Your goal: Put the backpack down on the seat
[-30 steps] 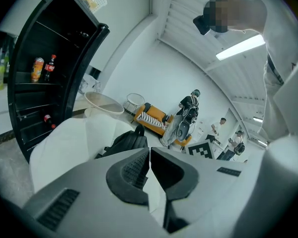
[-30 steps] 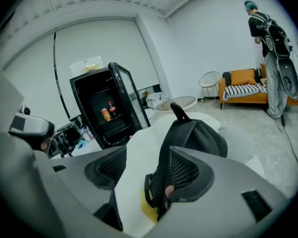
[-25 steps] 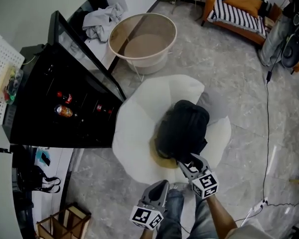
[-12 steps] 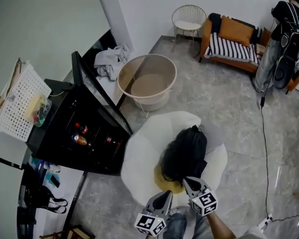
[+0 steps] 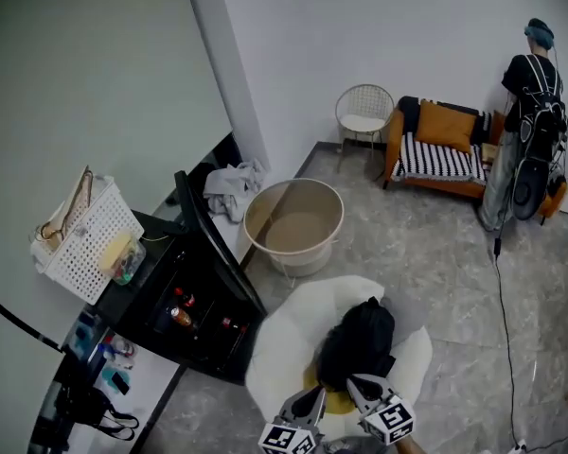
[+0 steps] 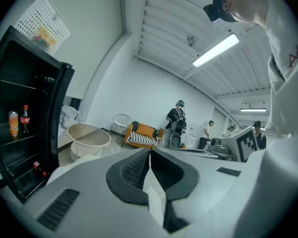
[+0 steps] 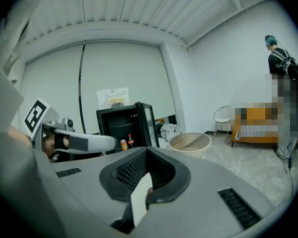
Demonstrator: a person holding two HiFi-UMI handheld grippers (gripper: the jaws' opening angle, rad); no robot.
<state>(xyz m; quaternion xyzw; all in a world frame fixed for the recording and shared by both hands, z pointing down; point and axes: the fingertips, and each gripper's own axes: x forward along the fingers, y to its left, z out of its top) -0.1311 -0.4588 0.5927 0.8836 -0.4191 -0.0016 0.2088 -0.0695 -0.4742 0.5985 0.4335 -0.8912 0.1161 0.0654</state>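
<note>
Backpack [image 5: 358, 340] within seat [image 5: 282, 353] edges, floor [image 5: 431, 253] around

Left gripper [image 5: 315, 395], right gripper [image 5: 355, 386] — grey, black-padded, marker-cubed.

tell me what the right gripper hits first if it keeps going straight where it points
Likely the black fridge's open door, dead ahead of the right gripper; the beige tub sits just right. Depth unclear.

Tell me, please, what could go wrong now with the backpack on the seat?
The backpack lies heaped on the white seat, partly over a yellow cushion; it may tip or slide off. The open fridge door stands close beside the seat and could be bumped.
</note>
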